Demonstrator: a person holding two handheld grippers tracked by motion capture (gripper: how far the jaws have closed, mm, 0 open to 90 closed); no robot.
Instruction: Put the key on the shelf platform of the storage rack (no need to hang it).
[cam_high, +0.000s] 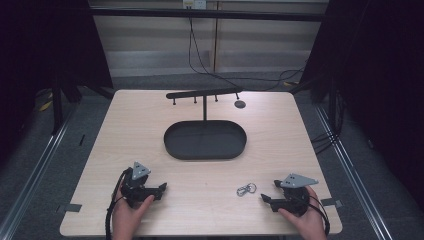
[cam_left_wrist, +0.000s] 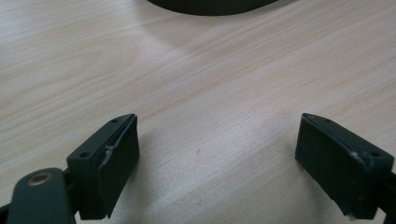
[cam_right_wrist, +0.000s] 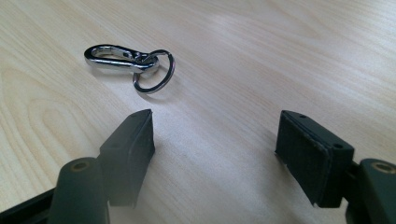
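High view: tray (cam_high: 172, 142) mid-table, nothing in it | clip (cam_high: 246, 189) lies on table (cam_high: 300, 140) just left of right gripper (cam_high: 268, 191), jaws apart, nothing held | left gripper (cam_high: 161, 190) jaws apart, nothing between.

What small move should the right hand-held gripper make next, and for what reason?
Probably ease the right hand-held gripper forward and a little to its left, toward the metal clip with its key ring. Its jaws stand open and empty, and the clip lies flat on the table just ahead of the left jaw, untouched.
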